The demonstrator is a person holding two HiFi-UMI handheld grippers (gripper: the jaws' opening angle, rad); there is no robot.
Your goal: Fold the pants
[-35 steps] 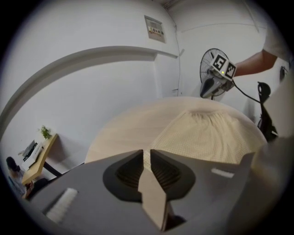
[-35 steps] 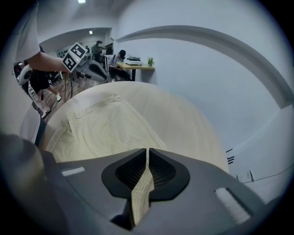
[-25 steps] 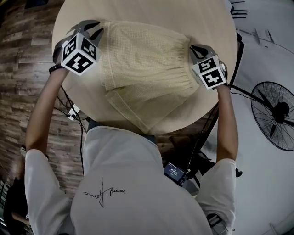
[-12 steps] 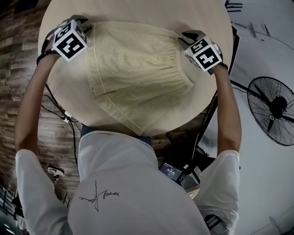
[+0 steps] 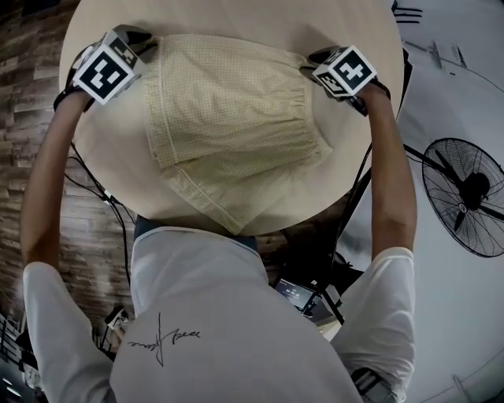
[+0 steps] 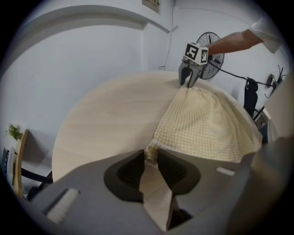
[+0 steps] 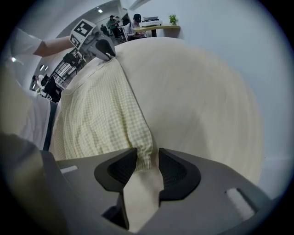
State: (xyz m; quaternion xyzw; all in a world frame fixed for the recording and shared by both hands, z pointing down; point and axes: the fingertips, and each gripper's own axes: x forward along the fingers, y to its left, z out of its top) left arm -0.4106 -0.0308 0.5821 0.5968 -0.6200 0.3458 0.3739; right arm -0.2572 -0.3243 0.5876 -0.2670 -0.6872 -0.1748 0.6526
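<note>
we have the pants lying flat on the round table, a top layer doubled over a lower one that peeks out on the side away from both sets of fingers. the left gripper sits low at one end of the far edge. its fingers have just been opening: they stand apart, with the cloth's corner lying loose in the gap at their tips, not pinched. the right gripper points down at the other end. its fingers have also just been opening, and the gathered edge runs between them, nearer one pad, with bare table showing beside the other. the two grippers stand wide apart, we judge, so that the edge lies straight and unwrinkled from one pair of fingers to the other. both let go here, we think, because this fold is laid, and a further fold looks not yet begun.
</note>
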